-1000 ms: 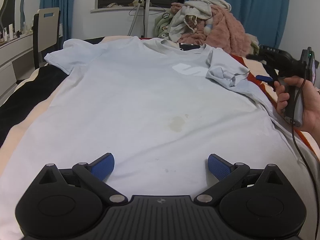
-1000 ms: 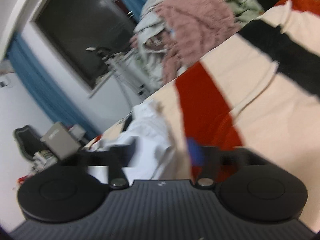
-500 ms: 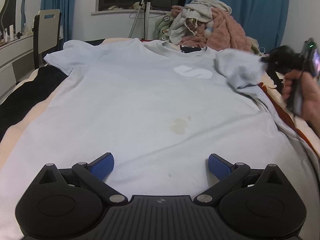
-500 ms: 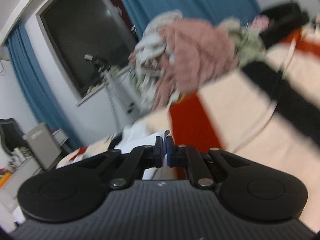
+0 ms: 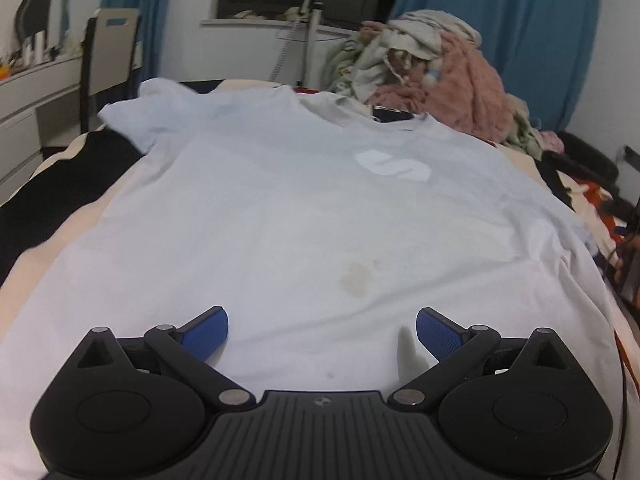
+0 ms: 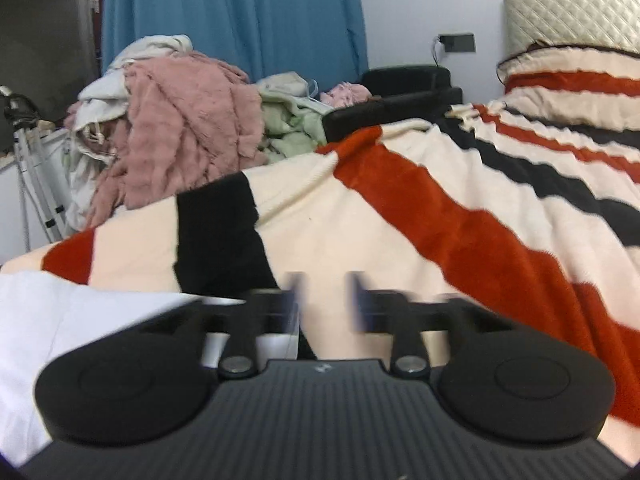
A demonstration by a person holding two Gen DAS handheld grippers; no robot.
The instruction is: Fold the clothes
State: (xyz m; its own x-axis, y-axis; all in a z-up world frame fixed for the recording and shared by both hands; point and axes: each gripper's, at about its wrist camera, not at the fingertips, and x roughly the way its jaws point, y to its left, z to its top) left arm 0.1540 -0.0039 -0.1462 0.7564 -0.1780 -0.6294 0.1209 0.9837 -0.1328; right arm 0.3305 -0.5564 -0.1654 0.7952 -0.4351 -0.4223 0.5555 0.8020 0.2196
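A pale blue T-shirt (image 5: 280, 208) with a white logo lies spread flat on the bed, collar at the far end, a yellowish stain near its middle. My left gripper (image 5: 322, 334) is open and empty, low over the shirt's near hem. My right gripper (image 6: 324, 300) is open with a small gap between its blurred fingers, holding nothing, over the striped blanket (image 6: 440, 216). The shirt's right edge (image 6: 60, 320) shows at the lower left of the right wrist view. The right gripper itself is barely seen at the right edge of the left wrist view.
A heap of pink, white and green clothes (image 5: 432, 76) sits at the far end of the bed, also in the right wrist view (image 6: 180, 120). A chair (image 5: 108, 60) and white desk stand far left. A pillow (image 6: 572, 92) and headboard are at the right.
The right gripper pulled the folded-over right sleeve outward so the shirt lies flat, then let go and opened. It now points toward the pillow. The left gripper stayed put.
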